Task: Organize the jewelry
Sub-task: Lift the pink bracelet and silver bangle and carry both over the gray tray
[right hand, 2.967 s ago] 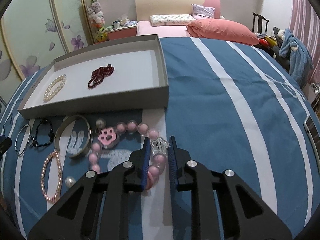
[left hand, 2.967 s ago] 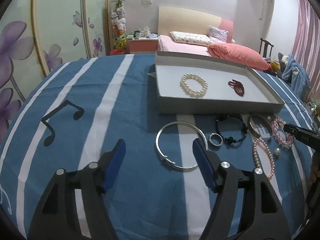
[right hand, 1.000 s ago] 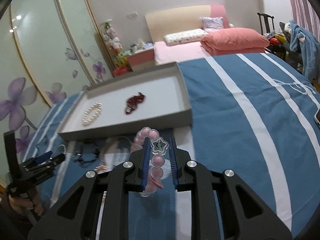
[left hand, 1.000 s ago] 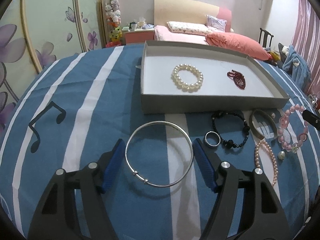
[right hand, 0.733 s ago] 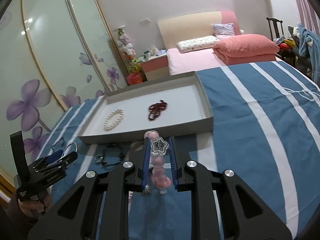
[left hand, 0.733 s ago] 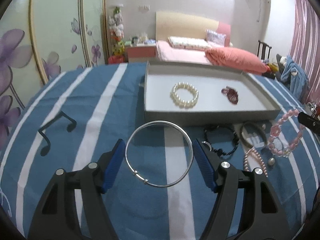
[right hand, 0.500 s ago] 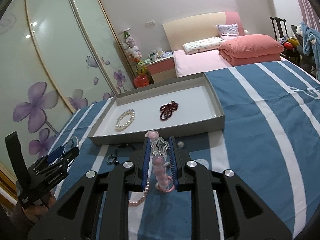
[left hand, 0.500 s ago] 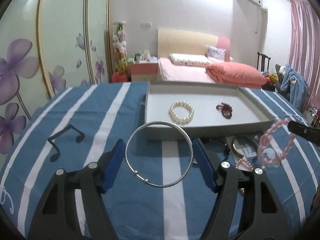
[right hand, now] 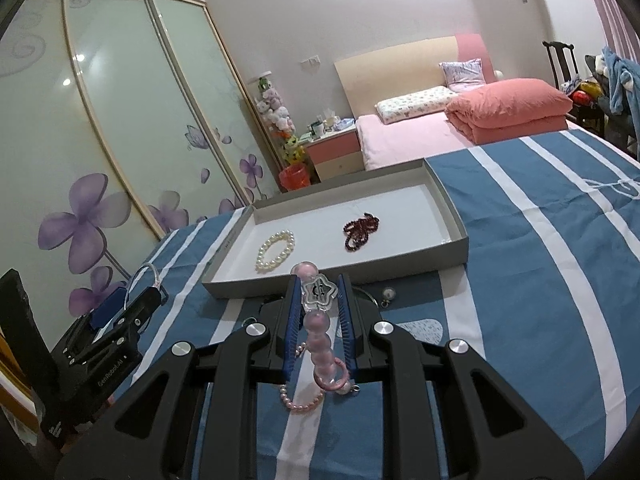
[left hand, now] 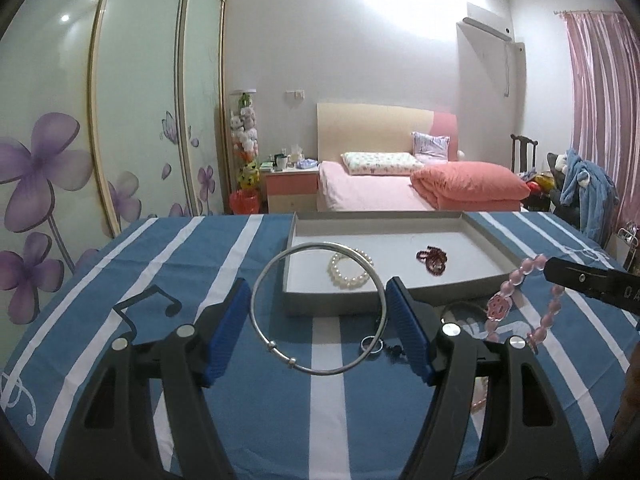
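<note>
My left gripper (left hand: 319,304) is shut on a thin silver bangle (left hand: 280,354), held between its blue pads above the striped cloth, just in front of the grey tray (left hand: 344,306). My right gripper (right hand: 319,294) is shut on a pink bead bracelet (right hand: 318,330) by its clear star charm; the bracelet hangs below the fingers, and it shows at the right of the left wrist view (left hand: 516,280). The tray (right hand: 456,216) holds a white pearl bracelet (right hand: 275,250) and a dark red bead bracelet (right hand: 361,230).
On the blue and white striped cloth (left hand: 120,280) in front of the tray lie a small ring (left hand: 370,345), a black bead bracelet, a wide bangle (left hand: 460,307), a pink pearl strand (right hand: 302,402) and a loose pearl (right hand: 387,293). A bed and wardrobe stand behind.
Both grippers have risen off the cloth with their pieces. The left took hold of the silver bangle and lifted it toward the tray; the right lifted the pink bracelet, which now hangs free.
</note>
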A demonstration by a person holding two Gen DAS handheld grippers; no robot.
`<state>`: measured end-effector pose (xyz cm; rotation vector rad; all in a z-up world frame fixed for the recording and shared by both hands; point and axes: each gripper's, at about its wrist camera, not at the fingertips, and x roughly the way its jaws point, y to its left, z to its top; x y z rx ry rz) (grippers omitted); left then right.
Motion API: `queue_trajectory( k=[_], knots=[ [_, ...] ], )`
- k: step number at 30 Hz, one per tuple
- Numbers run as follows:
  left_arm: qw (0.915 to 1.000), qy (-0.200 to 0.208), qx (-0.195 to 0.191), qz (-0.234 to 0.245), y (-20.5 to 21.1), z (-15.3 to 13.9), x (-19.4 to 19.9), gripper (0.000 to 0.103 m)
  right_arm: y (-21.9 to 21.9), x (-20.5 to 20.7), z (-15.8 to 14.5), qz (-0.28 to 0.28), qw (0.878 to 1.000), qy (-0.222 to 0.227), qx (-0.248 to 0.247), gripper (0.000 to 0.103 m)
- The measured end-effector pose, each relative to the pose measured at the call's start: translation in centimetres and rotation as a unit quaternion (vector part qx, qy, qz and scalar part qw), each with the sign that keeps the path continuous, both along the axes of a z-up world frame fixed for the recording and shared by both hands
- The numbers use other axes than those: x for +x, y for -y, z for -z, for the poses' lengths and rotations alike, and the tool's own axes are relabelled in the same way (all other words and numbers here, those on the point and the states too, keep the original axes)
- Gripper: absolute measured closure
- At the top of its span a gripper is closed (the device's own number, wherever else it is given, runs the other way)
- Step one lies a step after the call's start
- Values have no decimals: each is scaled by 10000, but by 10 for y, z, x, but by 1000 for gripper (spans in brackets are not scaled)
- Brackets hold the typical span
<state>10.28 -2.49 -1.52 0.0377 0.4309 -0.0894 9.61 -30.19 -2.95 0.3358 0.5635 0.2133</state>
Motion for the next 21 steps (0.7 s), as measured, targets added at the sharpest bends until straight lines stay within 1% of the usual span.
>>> queue_trajectory(
  k=[10,21],
  knots=[
    [9998,158,-123,-45,-1,-7,-5,35,-6,-6,-8,92,9996,238,-85,84],
    [9986,477,-191,-139,-1,-19,-14,35,-14,-15,-27,232,9964,758,-297,84]
  ],
)
